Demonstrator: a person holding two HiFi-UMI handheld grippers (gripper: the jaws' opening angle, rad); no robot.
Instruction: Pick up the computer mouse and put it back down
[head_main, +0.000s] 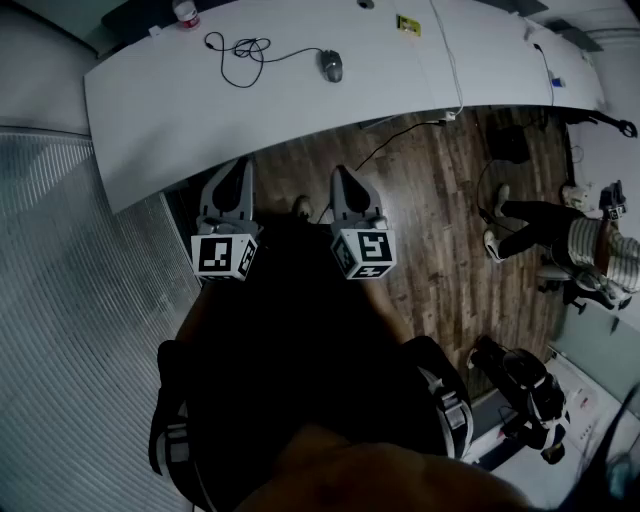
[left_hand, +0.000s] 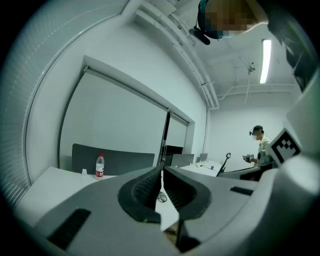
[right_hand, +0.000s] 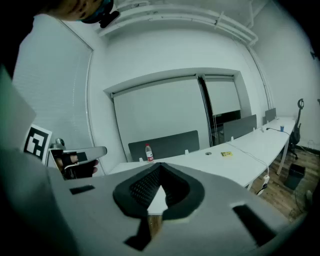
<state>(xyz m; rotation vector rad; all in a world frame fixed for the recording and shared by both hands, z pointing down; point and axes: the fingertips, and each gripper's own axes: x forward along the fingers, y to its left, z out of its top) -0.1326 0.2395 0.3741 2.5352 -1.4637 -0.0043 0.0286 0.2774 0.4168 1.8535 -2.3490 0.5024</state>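
Both claws closed and empty, my left gripper (head_main: 238, 170) and right gripper (head_main: 342, 178) hang side by side over wood floor (head_main: 430, 200), short of the white desk's (head_main: 160, 100) near edge. The computer mouse (head_main: 331, 65) lies well back from that edge, bare desktop before it, its cable (head_main: 245, 50) looped leftward.

White table (head_main: 170, 105) carries a computer mouse (head_main: 331, 66), its dark cable (head_main: 240, 50) coiled loosely to the left. A water bottle (head_main: 186, 14) stands at the far edge; a yellow card (head_main: 408, 25) and white cord (head_main: 452, 70) lie further right.
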